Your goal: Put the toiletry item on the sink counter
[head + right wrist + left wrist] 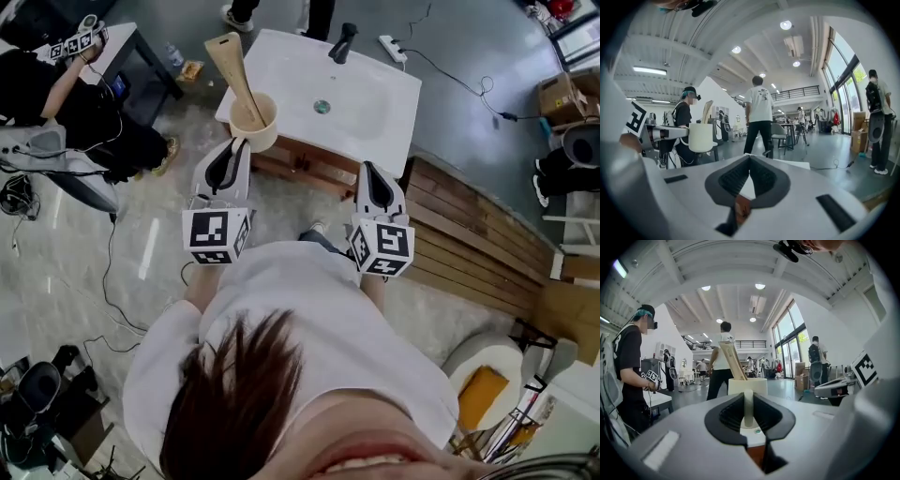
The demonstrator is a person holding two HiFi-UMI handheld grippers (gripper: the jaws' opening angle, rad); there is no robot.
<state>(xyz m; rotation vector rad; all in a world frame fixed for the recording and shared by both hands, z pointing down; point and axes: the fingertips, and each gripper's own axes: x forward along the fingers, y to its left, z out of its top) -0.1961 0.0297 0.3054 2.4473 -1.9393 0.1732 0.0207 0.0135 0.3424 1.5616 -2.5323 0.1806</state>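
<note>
A cream cup [254,123] with a long wooden paddle brush [232,66] standing in it is at the left front corner of the white sink counter [375,103]. My left gripper [238,142] is shut on the cup's thin handle [748,407], and the cup body [747,386] shows just beyond the jaws. Whether the cup rests on the counter I cannot tell. My right gripper [367,167] hovers near the counter's front right edge, its jaws together with nothing between them [750,158]. From the right gripper view the cup [701,137] shows at the left.
A black faucet [342,42] and a drain [322,107] mark the basin. A wooden slatted platform [478,234] lies to the right, a dark table [127,52] and a seated person [80,117] to the left. A power strip [392,49] lies behind the sink.
</note>
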